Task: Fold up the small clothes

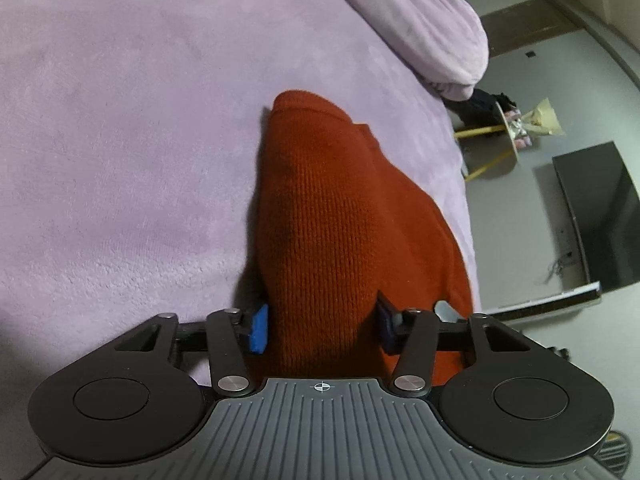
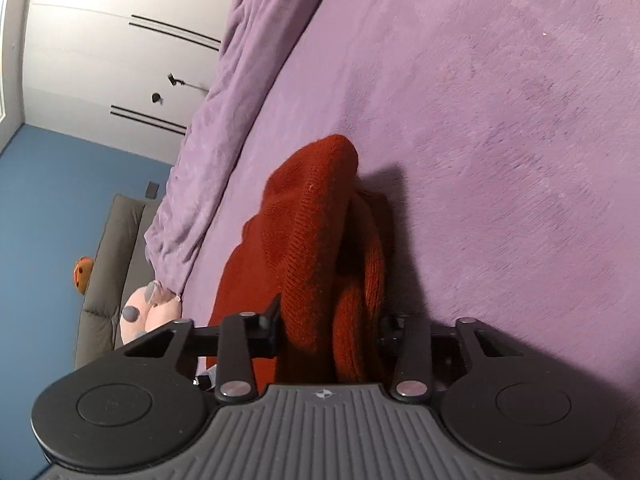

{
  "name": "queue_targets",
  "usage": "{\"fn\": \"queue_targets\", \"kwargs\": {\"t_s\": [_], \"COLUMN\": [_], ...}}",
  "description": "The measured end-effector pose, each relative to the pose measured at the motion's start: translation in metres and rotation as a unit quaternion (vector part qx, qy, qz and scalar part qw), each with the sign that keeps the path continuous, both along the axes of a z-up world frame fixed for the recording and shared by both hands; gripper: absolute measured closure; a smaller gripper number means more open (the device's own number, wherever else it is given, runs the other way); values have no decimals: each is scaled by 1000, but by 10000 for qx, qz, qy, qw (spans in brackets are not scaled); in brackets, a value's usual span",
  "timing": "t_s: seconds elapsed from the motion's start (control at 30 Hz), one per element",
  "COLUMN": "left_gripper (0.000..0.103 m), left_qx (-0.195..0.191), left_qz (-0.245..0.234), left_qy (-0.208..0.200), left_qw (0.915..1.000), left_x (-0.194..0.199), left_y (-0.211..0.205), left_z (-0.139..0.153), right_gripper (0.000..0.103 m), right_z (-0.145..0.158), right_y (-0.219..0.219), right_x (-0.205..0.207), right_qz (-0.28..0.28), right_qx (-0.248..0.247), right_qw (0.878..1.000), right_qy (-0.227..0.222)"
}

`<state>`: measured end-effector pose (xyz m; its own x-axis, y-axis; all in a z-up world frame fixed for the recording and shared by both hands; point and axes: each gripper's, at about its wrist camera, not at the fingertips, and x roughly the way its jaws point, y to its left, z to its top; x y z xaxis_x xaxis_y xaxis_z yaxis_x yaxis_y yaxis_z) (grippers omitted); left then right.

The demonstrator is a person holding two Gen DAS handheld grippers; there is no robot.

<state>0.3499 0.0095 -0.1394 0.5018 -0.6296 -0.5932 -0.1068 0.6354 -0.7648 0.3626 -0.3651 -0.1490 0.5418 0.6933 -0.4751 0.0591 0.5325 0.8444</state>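
Note:
A rust-red knit garment point(image 1: 340, 216) lies bunched on the lilac bed cover point(image 1: 120, 140). In the left wrist view a thick fold of it fills the gap of my left gripper point(image 1: 322, 326), and the blue pads point(image 1: 259, 328) press on it from both sides. In the right wrist view the same red knit garment point(image 2: 316, 220) rises as a rumpled ridge and runs into my right gripper point(image 2: 330, 326), whose dark fingers point(image 2: 272, 322) squeeze a doubled fold. Both grippers sit low over the bed cover point(image 2: 500, 140). The garment's held edges are hidden behind the gripper bodies.
A rolled lilac duvet point(image 1: 420, 20) lies along the far side of the bed. Beyond the bed's edge stand a small yellow-legged table point(image 1: 496, 136), a dark cabinet point(image 1: 596, 208), a grey sofa point(image 2: 108, 272) and a pink plush toy point(image 2: 148, 312).

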Motion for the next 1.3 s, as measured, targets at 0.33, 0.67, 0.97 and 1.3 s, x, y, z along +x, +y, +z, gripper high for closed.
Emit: {"fn": "queue_targets", "kwargs": {"t_s": [0.33, 0.67, 0.97, 1.3], "left_gripper": [54, 53, 53, 53], "left_qx": [-91, 247, 291, 307], "left_qz": [3, 286, 475, 433], "left_qy": [-268, -403, -248, 132], "left_qw": [9996, 9985, 9981, 9985], "left_x": [-26, -88, -123, -127], "left_y": [17, 80, 122, 136], "left_z": [61, 121, 117, 79], "right_gripper": [71, 71, 71, 70], "right_z": [55, 89, 99, 79], "right_y": [52, 113, 157, 180], "right_x": [-19, -48, -73, -82], "right_qz": [367, 745, 960, 985], "right_qx": [211, 689, 492, -20], "right_qw": [9986, 9942, 9940, 9949], "right_qy": [-316, -344, -168, 226]}}
